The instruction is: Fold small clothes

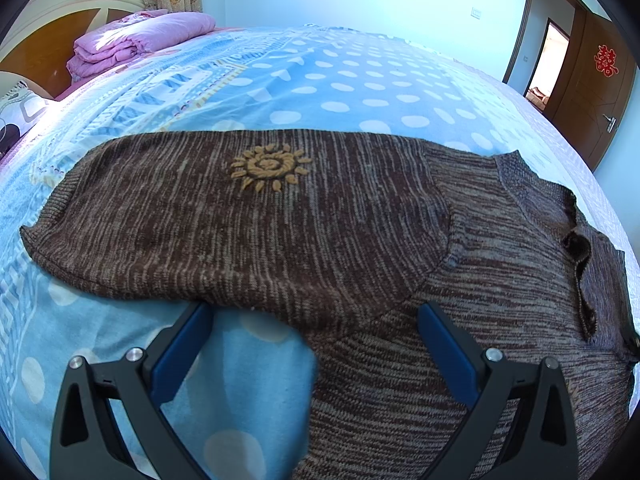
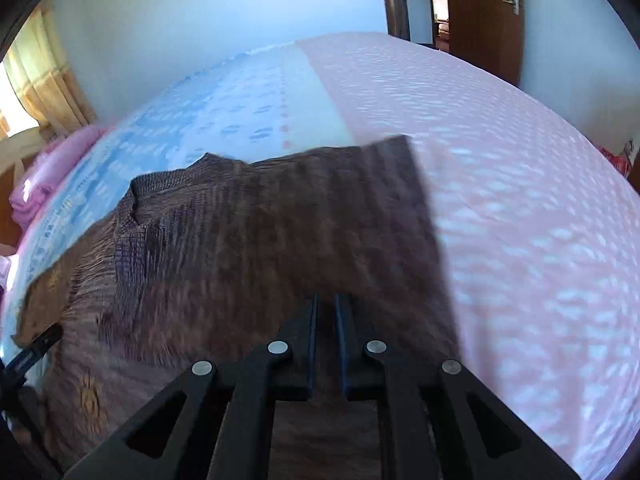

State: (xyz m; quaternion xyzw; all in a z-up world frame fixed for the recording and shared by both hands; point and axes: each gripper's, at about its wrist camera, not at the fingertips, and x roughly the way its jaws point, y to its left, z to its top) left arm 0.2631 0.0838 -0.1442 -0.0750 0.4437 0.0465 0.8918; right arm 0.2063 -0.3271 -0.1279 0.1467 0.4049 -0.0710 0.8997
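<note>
A small brown knit sweater (image 1: 320, 224) with a yellow sun patch (image 1: 270, 168) lies on the blue dotted bed cover (image 1: 340, 80). One sleeve is folded across its body. My left gripper (image 1: 316, 316) is open at the sweater's near edge, one blue pad (image 1: 182, 352) over the bed cover and the other over the knit. In the right wrist view, my right gripper (image 2: 326, 304) is shut on the sweater (image 2: 260, 240) and holds a flap of it up. The collar (image 2: 160, 188) shows at the left. That view is blurred.
A folded pink quilt (image 1: 132, 38) and a wooden headboard (image 1: 44, 40) are at the far left. A brown door (image 1: 588, 84) stands open at the right. The bed cover is pink (image 2: 520, 200) to the right of the sweater.
</note>
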